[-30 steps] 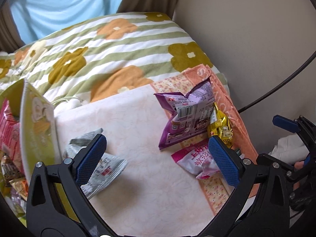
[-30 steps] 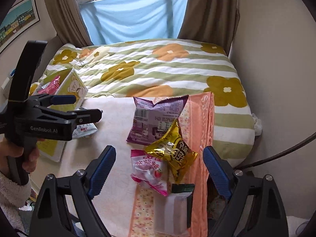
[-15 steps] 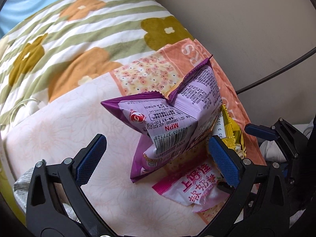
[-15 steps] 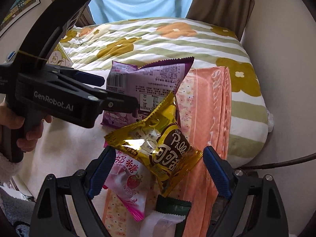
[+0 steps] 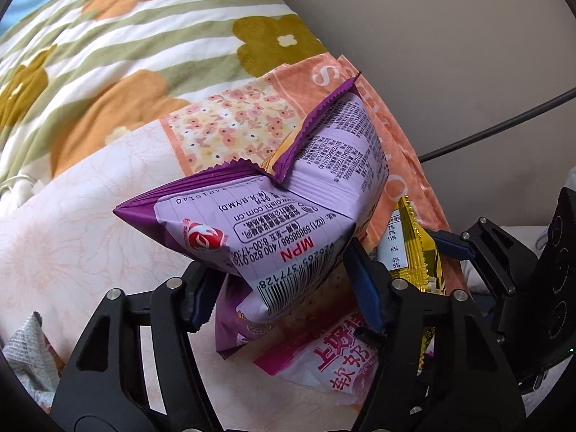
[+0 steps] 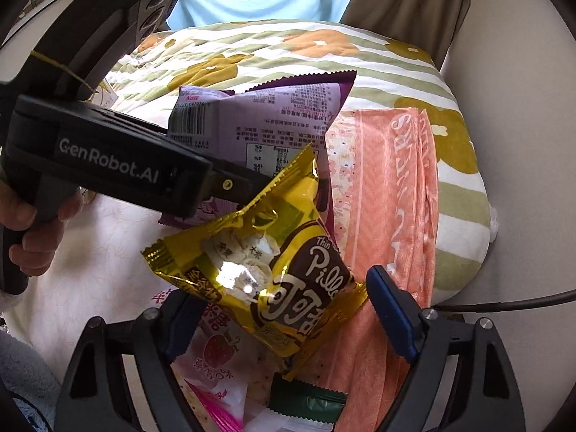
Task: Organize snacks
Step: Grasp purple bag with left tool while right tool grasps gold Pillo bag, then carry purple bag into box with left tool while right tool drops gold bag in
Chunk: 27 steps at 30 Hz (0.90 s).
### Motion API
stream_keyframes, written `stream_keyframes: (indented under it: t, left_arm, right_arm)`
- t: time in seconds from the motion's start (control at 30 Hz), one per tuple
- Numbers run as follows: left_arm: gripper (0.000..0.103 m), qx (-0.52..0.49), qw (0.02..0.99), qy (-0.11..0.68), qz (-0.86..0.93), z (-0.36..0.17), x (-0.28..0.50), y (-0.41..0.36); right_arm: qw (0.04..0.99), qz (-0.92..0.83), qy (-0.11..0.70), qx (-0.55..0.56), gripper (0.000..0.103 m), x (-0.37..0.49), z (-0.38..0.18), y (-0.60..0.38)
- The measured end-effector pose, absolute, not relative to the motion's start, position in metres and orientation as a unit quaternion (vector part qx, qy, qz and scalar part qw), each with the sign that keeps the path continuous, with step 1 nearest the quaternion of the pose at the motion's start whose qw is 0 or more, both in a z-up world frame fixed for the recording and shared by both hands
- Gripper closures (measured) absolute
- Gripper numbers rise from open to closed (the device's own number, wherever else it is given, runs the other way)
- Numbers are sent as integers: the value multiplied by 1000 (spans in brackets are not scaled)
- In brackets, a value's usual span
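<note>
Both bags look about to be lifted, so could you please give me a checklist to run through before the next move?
1. Purple bag between the left gripper's fingers, which have just been closing: ok, both press it.
2. Gold bag between the right gripper's fingers, also just closing: ok.
3. Right fingers firm on the gold bag: cannot tell.
4. Gold bag clear of the purple bag: not ok, its top edge overlaps it.
5. Pink packet clear: not ok, it lies under both bags.
</note>
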<state>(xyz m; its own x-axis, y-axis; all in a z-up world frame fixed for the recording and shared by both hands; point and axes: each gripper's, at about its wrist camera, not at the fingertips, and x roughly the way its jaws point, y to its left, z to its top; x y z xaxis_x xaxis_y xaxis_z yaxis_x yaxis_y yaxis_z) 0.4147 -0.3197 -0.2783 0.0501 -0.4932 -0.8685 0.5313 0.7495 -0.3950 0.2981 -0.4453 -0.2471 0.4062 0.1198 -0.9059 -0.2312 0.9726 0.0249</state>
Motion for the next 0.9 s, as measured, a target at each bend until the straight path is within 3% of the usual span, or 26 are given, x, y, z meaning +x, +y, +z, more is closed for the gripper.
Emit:
stream_keyframes:
  t: [0.2, 0.57, 0.9]
  left_arm:
    - [52, 15, 731, 586, -349, -275, 412, -312]
    - [54, 21, 754, 575, -317, -265, 407, -286]
    - [56, 15, 779, 551, -298, -238, 393, -273]
  right_arm:
    - [839, 97, 533, -48, 33, 299, -249, -447]
    - [839, 99, 532, -46, 47, 298, -248, -447]
    - [852, 98, 514, -5, 49, 290, -224, -457]
